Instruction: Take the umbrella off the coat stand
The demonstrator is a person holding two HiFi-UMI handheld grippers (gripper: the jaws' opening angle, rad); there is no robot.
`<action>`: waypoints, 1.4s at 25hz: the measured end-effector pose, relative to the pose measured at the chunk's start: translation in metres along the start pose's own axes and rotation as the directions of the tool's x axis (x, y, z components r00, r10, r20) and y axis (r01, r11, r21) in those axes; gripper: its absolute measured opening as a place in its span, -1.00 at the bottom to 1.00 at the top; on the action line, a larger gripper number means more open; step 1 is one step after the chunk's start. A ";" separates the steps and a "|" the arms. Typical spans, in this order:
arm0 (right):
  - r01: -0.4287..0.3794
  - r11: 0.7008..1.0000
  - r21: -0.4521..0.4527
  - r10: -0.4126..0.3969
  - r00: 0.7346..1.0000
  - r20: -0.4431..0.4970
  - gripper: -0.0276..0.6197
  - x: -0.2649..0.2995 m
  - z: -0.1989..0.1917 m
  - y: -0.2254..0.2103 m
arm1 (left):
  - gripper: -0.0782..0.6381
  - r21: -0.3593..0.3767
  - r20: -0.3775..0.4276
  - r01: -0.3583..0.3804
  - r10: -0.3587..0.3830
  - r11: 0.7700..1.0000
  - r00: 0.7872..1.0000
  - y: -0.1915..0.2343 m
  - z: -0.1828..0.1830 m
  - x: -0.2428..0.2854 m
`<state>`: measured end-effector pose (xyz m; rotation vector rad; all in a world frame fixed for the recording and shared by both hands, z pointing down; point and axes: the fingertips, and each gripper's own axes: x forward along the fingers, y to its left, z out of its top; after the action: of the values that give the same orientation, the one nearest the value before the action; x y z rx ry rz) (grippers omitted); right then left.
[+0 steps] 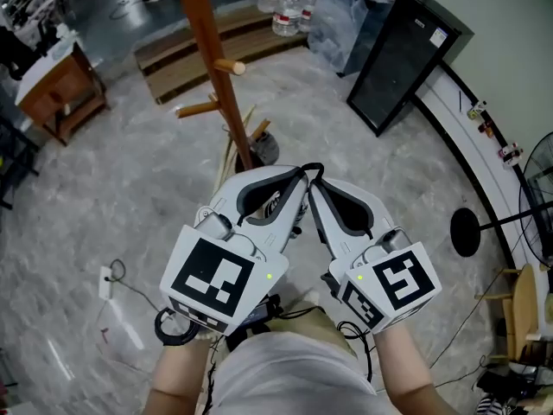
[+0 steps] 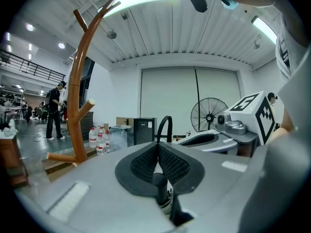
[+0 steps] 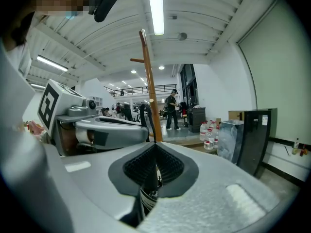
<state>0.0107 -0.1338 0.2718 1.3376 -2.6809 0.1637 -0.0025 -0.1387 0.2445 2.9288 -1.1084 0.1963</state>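
The wooden coat stand [image 1: 212, 50] rises ahead of me, its pegs bare; it also shows as coat stand [image 2: 77, 86] and coat stand [image 3: 149, 96]. The umbrella is away from it, held upright between my two grippers, which are side by side with tips touching. Its black hooked handle [image 1: 309, 170] pokes up above the tips, and patterned fabric [image 1: 273, 204] shows below. My left gripper [image 1: 298, 184] is shut on the dark shaft [image 2: 159, 183], with the handle hook [image 2: 165, 125] above the pads. My right gripper [image 1: 316, 187] is shut on the shaft [image 3: 148, 188] too.
A black cabinet [image 1: 404, 59] and water bottles [image 1: 285, 7] stand at the back right. A wooden table [image 1: 56, 85] is at the left and a low wooden platform [image 1: 186, 46] behind the stand. A fan's round base [image 1: 465, 232] sits at the right. A power strip [image 1: 106, 282] lies on the floor at the left.
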 end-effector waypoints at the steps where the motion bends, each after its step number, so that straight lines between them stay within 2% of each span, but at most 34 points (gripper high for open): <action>1: 0.012 1.000 0.003 -0.012 1.000 -0.005 -0.90 -0.005 -0.002 -0.004 | -0.72 -0.004 -0.002 0.013 -0.013 1.000 1.000 -0.005 0.000 0.004; 17: 0.164 0.985 0.051 -0.162 0.986 -0.047 -0.90 -0.085 -0.033 -0.074 | -0.72 0.009 -0.027 0.190 -0.190 0.982 0.981 -0.094 -0.010 0.066; 35: 0.330 0.938 0.106 -0.325 0.944 -0.055 -0.90 -0.156 -0.063 -0.105 | -0.72 0.023 -0.058 0.376 -0.374 0.926 0.926 -0.169 -0.024 0.094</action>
<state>0.1923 -0.0643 0.3100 1.7725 -2.4041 0.3034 0.1761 -0.0731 0.2858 3.0699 -0.5223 0.2860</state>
